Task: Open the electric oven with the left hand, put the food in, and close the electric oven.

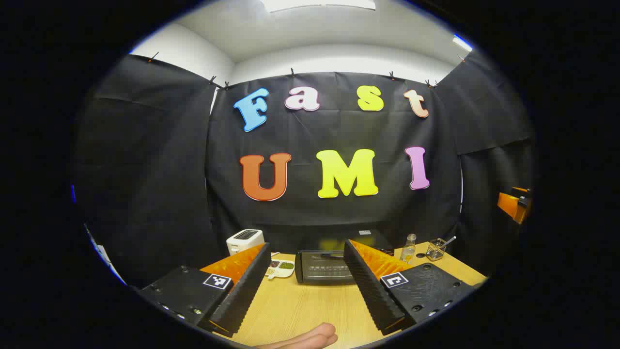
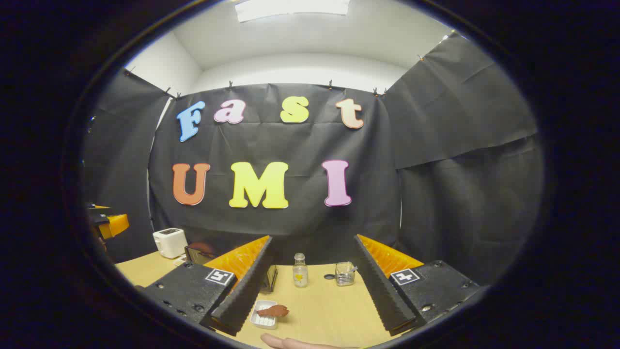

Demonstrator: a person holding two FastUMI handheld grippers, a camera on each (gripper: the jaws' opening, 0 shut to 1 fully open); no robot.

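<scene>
a wooden table (image 1: pixel 300 310) stands before the black cloth wall. the electric oven (image 1: pixel 322 266) sits shut at its back, food (image 2: pixel 274 310) on a small tray to its right. my left gripper (image 1: pixel 310 291) and right gripper (image 2: pixel 310 295) gape wide, holding nothing.

Staged recording booth, not a real kitchen: black cloth wall (image 1: pixel 145 169) clipped up under a white ceiling (image 1: pixel 329 34), wooden surface (image 1: pixel 300 310) set with kitchen props: toaster (image 1: pixel 245 240), oven (image 1: pixel 322 266), bottle (image 2: pixel 300 270), wire basket (image 1: pixel 436 248), food tray (image 2: pixel 265 315).
</scene>
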